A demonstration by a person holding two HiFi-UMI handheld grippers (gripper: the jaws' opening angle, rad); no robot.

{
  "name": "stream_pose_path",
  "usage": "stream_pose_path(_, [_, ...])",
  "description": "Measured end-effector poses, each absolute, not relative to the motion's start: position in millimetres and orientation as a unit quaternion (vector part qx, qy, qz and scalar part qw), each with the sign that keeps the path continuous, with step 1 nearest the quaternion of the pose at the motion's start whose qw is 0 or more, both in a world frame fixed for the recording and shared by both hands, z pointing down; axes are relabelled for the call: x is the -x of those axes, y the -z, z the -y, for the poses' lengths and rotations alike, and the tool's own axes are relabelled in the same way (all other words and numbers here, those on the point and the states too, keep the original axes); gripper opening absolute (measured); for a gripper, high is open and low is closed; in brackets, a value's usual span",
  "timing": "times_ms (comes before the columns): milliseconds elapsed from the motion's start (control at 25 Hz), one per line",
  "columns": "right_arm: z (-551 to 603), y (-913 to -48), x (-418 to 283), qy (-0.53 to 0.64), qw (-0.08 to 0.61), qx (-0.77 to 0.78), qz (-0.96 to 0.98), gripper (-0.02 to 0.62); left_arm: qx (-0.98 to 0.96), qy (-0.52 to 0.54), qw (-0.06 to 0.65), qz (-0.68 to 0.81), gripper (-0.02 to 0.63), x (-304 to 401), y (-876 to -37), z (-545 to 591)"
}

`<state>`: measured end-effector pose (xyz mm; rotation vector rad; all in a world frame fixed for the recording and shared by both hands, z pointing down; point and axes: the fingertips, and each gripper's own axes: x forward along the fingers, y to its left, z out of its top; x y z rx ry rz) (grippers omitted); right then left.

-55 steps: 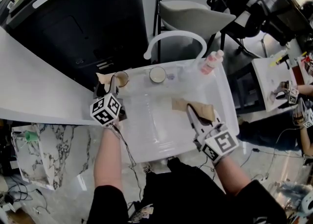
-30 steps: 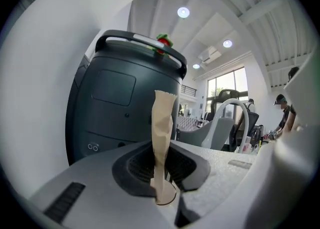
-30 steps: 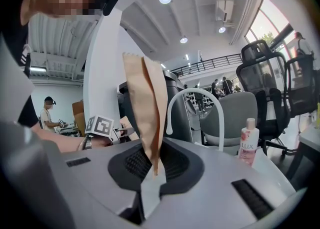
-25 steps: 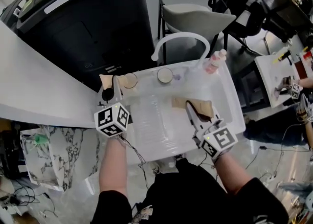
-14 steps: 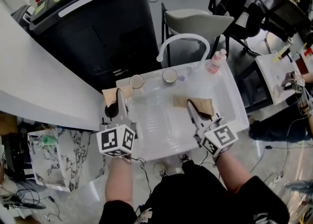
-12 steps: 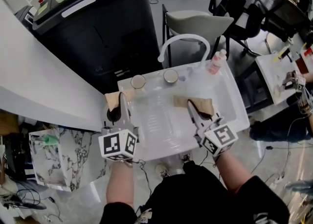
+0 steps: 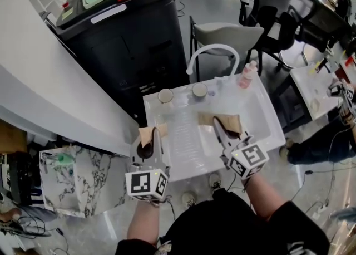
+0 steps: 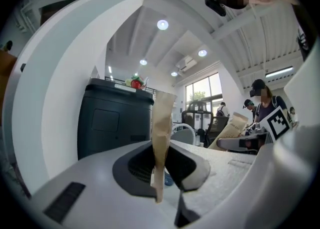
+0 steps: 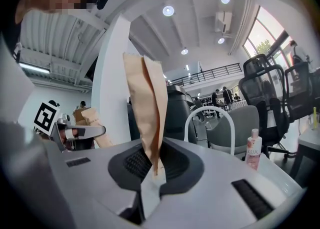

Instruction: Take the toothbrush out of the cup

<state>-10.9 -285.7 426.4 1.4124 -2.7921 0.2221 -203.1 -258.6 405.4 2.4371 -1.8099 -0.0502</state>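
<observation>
Brown paper sits in both grips. The left gripper (image 8: 161,165) has its jaws pinched together on the left paper (image 8: 162,123), a folded strip that stands upright between the pads and rises well above them. The right gripper (image 9: 152,165) is clamped the same way on the right paper (image 9: 147,103), a wider folded piece, also upright in its own view.

In the head view the left gripper (image 7: 150,138) is at about 8 o'clock of the white basin (image 7: 186,148), its tips over the basin's left rim. The right gripper (image 7: 218,124) reaches in from about 5 o'clock, its paper (image 7: 225,119) over the middle of the basin.

Two cups (image 7: 165,96) (image 7: 199,90) stand side by side on the back rim, at roughly 11 and 12 o'clock, well apart from both grippers. The toothbrush is too small to make out in either cup. A pink bottle (image 7: 246,74) stands at 1 o'clock beside the white arched tap (image 7: 214,53). Farther out, a black cabinet (image 7: 133,42) lies at 10 o'clock and a grey chair (image 7: 231,31) at 12
</observation>
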Motion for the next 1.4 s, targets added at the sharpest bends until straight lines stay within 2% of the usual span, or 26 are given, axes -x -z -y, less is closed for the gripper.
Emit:
stream_pose_path(920, [184.8,-410.2,55.1,-0.051,0.009,-0.466,0.883,0.026,-0.827,0.013,0.085,0.555,0.038,227.6,-422.4,143.9])
stream_pose_path(1400, [135.7,-407.0,17.6,-0.054,0.002,-0.482,0.875,0.026,-0.837,0.007,0.086,0.541,0.038,194.0,-421.0,98.6])
